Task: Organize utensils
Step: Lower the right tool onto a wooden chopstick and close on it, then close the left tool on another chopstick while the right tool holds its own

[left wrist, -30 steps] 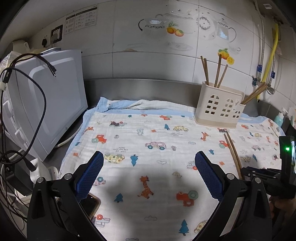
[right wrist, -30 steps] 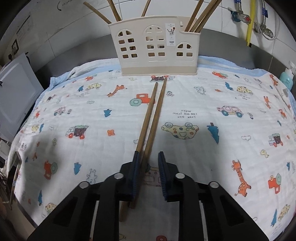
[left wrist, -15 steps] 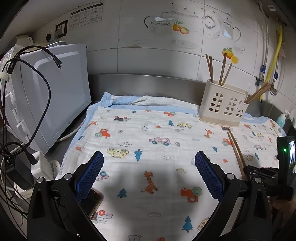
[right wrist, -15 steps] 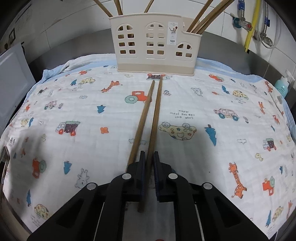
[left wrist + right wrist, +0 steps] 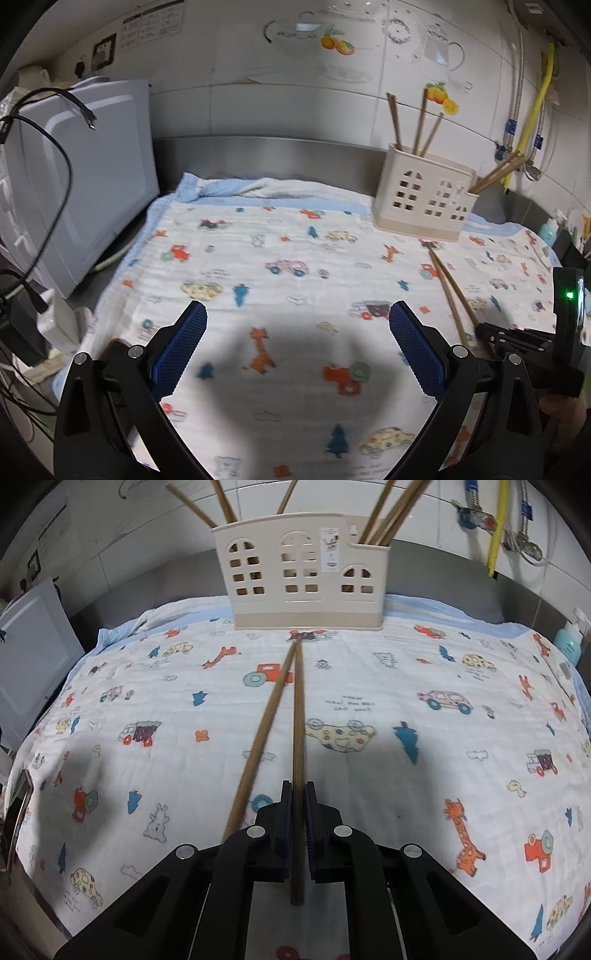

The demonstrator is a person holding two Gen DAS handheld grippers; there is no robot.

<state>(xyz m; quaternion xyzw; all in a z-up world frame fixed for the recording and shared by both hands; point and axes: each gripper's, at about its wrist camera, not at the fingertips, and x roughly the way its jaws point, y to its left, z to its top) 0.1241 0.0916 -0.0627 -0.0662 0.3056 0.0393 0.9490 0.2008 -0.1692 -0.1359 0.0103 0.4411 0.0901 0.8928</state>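
Observation:
Two brown wooden chopsticks lie on the printed cloth, tips toward a cream utensil holder (image 5: 301, 579) that holds several more chopsticks. My right gripper (image 5: 298, 788) is shut on the right chopstick (image 5: 298, 716) near its thick end. The left chopstick (image 5: 260, 738) lies loose beside the jaws. In the left wrist view the holder (image 5: 424, 199) stands at the back right and both chopsticks (image 5: 448, 291) lie in front of it, with the right gripper (image 5: 480, 332) on them. My left gripper (image 5: 297, 332) is open and empty above the cloth.
A white microwave (image 5: 85, 184) with dangling black cables (image 5: 48, 155) stands on the left. A phone (image 5: 114, 349) lies at the cloth's left edge. A steel backsplash and tiled wall are behind. Pipes and a yellow hose (image 5: 496, 528) hang at the right; a teal bottle (image 5: 570, 646) is far right.
My right gripper closed from a narrow gap onto the right chopstick, and the two chopsticks now spread apart at the near end. My left gripper drew back and rose a little, still open.

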